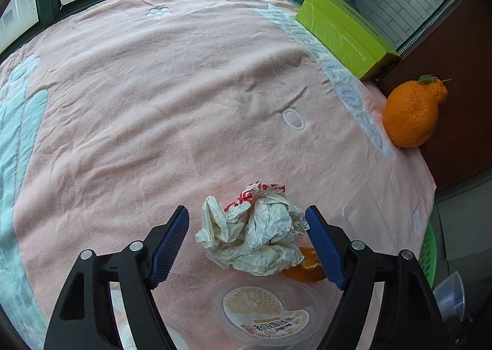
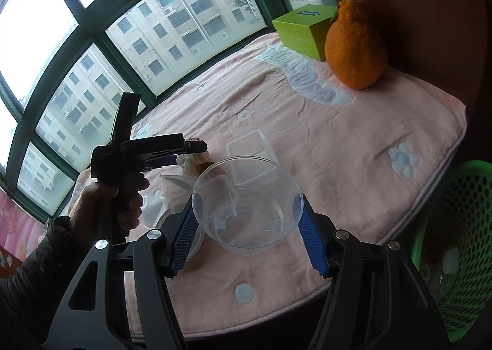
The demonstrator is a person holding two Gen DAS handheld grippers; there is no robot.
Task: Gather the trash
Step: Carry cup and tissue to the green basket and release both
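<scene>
Left wrist view: left hand-held gripper (image 1: 247, 224), blue pads (image 1: 170, 245) spread, straddling a crumpled white paper wad (image 1: 255, 239); the pad at 3 o'clock sits at the wad's edge, the pad at 9 o'clock stands clear of it, no squeeze visible. Red-and-white wrapper (image 1: 258, 193) tucked under the wad at 12 o'clock. Orange peel scrap (image 1: 307, 267) just beside the wad at 5 o'clock. Clear lidded tub (image 1: 267, 310) with a printed label, at 6 o'clock. All lie on the pink towel (image 1: 153, 104) covering the bench. Whole orange fruit (image 1: 412, 113) and green box (image 1: 344, 33) at 2 o'clock, along the towel's far edge. Green mesh basket (image 1: 429, 257) off the bench edge at 4 o'clock. Right wrist view: right hand-held gripper (image 2: 247, 220) pinching a clear plastic bowl (image 2: 246, 205) by its sides, both pads against the wall, the bowl's mouth facing the camera. At 9 o'clock of the bowl, a person's hand (image 2: 104, 205) grips the other gripper's handle, its tip over the trash pile. Flat clear lid (image 2: 250, 150) on the towel at 12 o'clock. Basket at 4 o'clock, beside the bench.
</scene>
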